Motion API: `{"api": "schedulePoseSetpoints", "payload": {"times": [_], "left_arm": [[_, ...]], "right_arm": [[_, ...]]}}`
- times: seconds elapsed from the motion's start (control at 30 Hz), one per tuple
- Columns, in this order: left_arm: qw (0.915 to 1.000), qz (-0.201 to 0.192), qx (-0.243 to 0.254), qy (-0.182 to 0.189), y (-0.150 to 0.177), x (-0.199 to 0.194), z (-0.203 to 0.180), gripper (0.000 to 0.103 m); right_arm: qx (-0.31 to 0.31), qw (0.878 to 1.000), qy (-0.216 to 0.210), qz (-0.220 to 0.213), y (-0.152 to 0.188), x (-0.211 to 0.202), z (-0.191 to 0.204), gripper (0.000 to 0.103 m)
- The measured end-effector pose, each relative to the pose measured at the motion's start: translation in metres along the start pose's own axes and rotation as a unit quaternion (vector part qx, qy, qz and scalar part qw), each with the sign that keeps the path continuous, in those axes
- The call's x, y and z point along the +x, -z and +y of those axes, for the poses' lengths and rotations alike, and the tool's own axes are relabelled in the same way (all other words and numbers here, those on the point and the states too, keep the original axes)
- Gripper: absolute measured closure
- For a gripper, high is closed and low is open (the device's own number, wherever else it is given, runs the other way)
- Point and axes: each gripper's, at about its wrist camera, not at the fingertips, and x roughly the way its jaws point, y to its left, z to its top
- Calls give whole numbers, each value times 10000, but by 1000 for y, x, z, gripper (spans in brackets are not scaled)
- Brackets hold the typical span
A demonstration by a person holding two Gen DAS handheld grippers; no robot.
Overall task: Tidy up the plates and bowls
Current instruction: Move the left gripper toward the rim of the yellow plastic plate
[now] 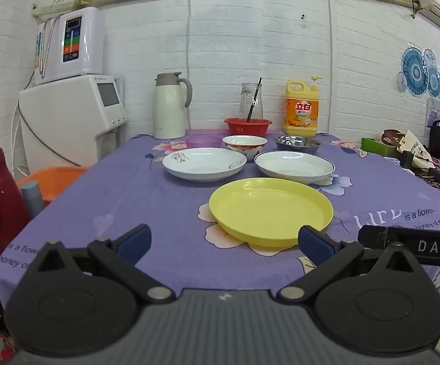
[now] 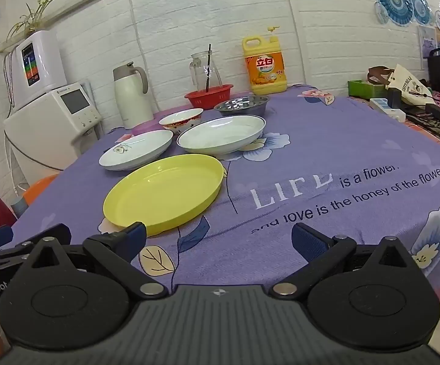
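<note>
Purple tablecloth point(image 2: 326, 140) print: "is a flower", "love is the honey".

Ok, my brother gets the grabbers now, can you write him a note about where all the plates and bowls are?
Left gripper: open, holding nothing, at the near table edge.
Right gripper: open, holding nothing, beside the left one.

Yellow plate lies nearest. Behind it, side by side: flower plate on the left, blue-rimmed plate on the right. Further back: purple bowl, red-patterned bowl, steel bowl, with a red basket behind them.

Done: nothing stacked yet; each piece lies separate on the purple tablecloth.
Left: probably stack the three plates, then nest the bowls.
</note>
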Motion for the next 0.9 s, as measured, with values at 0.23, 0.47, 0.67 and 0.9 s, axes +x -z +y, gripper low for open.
{"api": "schedulePoseSetpoints", "payload": {"times": [0.23,0.47,0.67,0.9], "left_arm": [[10000,-15,-29,17,-1,1,0,0],[10000,-28,-59,35,2,1,0,0],[9999,3,-80,67,1,1,0,0],[9999,21,-92,92,1,2,0,0]], "right_arm": [[-22,10000,-29,27,-1,1,2,0],[3,10000,-21,56,-1,2,1,0],[-14,10000,-23,70,1,2,2,0],[-39,9999,-27,110,1,4,4,0]]}}
